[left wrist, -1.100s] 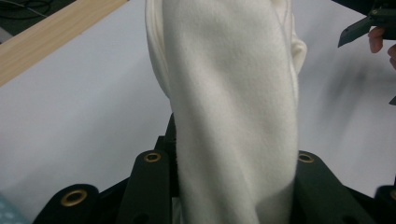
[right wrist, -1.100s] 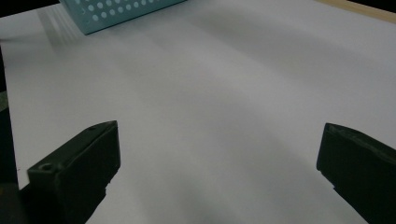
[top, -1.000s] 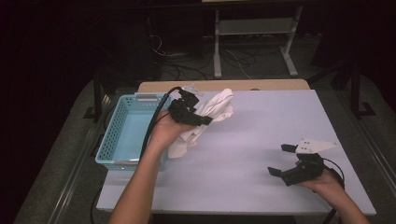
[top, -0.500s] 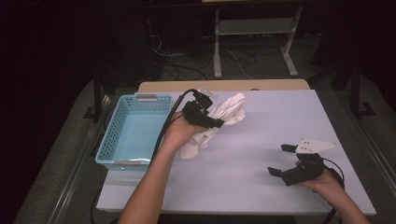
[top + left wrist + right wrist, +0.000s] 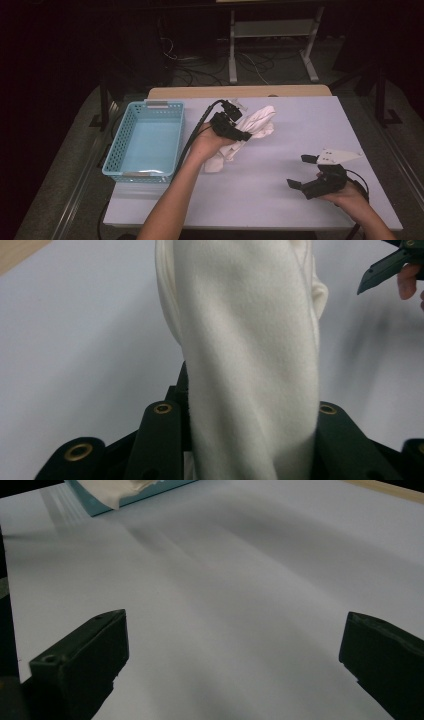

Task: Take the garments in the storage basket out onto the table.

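Cloth [image 5: 250, 365] is clamped between the jaws of the left tongs [image 5: 239, 131], which stand part-closed on a thick fold; in the left gripper view the cream fabric runs up from between the two black jaws and hides most of what lies ahead. Compared with a second ago, those tongs have carried the cloth away from the basket [image 5: 116, 155] and a little lower, toward the middle of the counter [image 5: 260, 195]. My read: it's being brought in for spreading or folding rather than dropped in the basket, which sits empty and well off to the left of the grip. One end of the cloth trails down below the left tongs onto the counter; the rest bunches up beyond them.

Right tongs [image 5: 310, 172] have stayed put, nearer the person than the cloth and well apart from it, jaws spread wide with nothing between them, only bare counter, as the right gripper view shows. They look ready to take a free edge once the cloth comes within reach.

Counter surface is plain pale lavender, matte, uncluttered. Beyond its far edge runs a strip of light wood [image 5: 240, 92], then a dark room with cables [image 5: 175, 55] on the floor and a white metal stand [image 5: 272, 45].
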Demonstrator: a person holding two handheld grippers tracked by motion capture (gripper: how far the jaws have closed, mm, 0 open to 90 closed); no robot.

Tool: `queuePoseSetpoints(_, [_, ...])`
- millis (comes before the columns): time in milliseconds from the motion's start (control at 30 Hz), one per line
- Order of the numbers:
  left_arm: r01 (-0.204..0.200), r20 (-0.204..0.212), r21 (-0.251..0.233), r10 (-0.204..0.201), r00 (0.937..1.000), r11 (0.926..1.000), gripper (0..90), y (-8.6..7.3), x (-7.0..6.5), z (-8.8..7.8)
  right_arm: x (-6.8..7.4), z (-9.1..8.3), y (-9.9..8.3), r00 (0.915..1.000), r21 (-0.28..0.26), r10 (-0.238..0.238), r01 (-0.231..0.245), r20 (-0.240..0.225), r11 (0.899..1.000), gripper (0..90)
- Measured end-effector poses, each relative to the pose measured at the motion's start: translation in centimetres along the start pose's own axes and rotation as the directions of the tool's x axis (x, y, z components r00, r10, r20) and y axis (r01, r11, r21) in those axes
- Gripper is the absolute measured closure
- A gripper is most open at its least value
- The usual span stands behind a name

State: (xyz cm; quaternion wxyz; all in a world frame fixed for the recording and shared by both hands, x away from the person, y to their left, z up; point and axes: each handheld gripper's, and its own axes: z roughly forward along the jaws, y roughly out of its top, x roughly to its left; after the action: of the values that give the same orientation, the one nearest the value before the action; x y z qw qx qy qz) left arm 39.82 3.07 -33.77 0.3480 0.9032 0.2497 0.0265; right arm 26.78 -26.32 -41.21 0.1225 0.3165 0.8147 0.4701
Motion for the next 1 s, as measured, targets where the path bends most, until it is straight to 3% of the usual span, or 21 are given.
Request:
queuePoseSetpoints(633, [-0.001,0.000,0.073,0.001,1.0000,0.9973,62.6,-0.2,-0.4,5.9,0.0,0.0,0.0,1.0000,0.001,-0.008,0.008,0.001,1.000,0.0])
queuePoseSetpoints(1000, [-0.027,-0.027,0.119,0.030,0.9992,0.9925,61.5,-0.5,-0.7,8.6,-0.1,0.0,-0.1,1.0000,0.001,-0.005,0.005,0.001,1.000,0.0])
